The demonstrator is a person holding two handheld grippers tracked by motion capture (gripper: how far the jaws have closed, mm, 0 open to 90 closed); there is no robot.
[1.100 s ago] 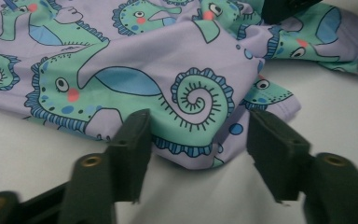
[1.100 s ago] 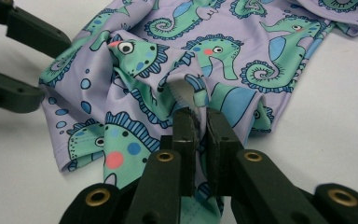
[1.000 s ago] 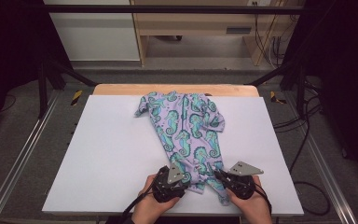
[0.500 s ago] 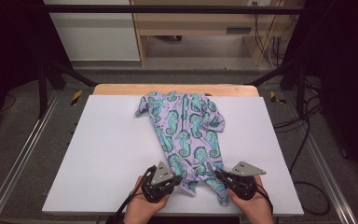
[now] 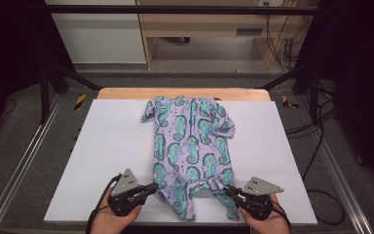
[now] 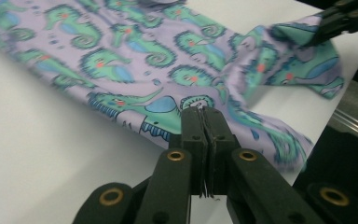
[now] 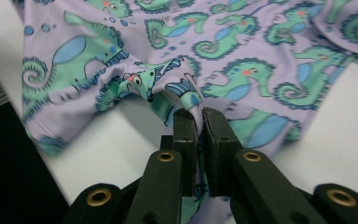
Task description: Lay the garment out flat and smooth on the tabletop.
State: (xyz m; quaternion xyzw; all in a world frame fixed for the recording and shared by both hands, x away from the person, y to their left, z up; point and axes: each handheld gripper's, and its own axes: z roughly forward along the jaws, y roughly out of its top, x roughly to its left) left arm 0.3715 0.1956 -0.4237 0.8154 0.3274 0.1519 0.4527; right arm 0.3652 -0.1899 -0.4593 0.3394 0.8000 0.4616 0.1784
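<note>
A: Left gripper [image 6: 204, 112] — jaws have just been closing, now pinched tight on the hem of one leg of the seahorse bodysuit [image 5: 191, 146]. Fabric sits right between the pads.

B: Right gripper [image 7: 199, 114]?

A: Clamped too, a fold of the other leg caught between its jaws. In the high view both sit at the near edge of the white table [image 5: 102, 146], left gripper [image 5: 152, 187] and right gripper [image 5: 228, 190] at either side of the garment's bottom end.

B: And the suit itself?

A: Lying lengthwise down the middle of the table, collar end far, legs near and bunched between the two tools.

B: Step?

A: Looks like the grasp is done, spreading or a fold comes next. Next move, I'd say: pull both legs evenly, keep the cloth taut, don't let either thin hem slip out.
</note>
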